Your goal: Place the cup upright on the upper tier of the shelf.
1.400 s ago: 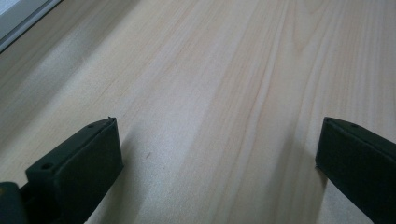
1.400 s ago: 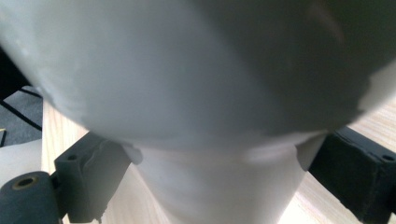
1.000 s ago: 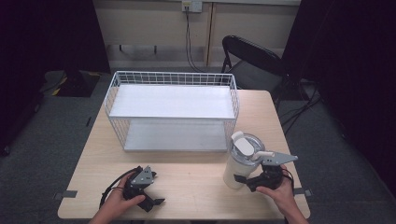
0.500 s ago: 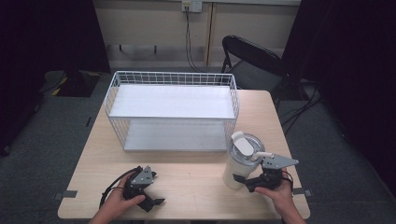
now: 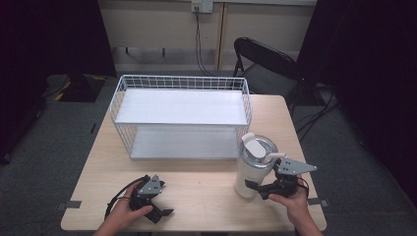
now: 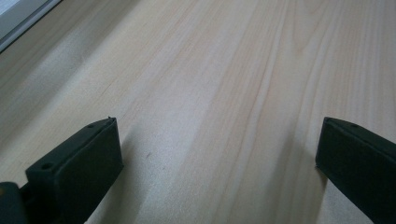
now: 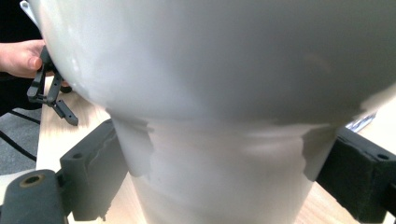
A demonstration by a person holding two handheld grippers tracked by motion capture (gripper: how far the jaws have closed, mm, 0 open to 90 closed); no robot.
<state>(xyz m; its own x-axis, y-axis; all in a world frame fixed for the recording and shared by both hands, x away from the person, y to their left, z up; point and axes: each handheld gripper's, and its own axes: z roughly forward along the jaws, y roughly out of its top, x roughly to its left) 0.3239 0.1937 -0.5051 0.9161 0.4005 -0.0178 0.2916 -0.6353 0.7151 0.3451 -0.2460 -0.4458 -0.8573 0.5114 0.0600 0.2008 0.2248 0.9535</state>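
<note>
Right tool closing in on the tumbler, lift not yet begun

The white tumbler [image 5: 254,167] stands upright on the counter [image 5: 196,196], just before the wire basket [image 5: 182,118]. The right tool [image 5: 265,189] brackets its narrow base; contact I cannot tell. The left tool [image 5: 164,212] rests released, its view showing bare wood.

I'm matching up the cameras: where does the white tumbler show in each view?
High view: the white tumbler stands front right on the wooden tabletop, with the right gripper at its base.
Right gripper view: its narrow base sits close up, between the jaws.
Left gripper view: looks at bare tabletop between its jaws.
Shared landmark: the light wood grain.
</note>
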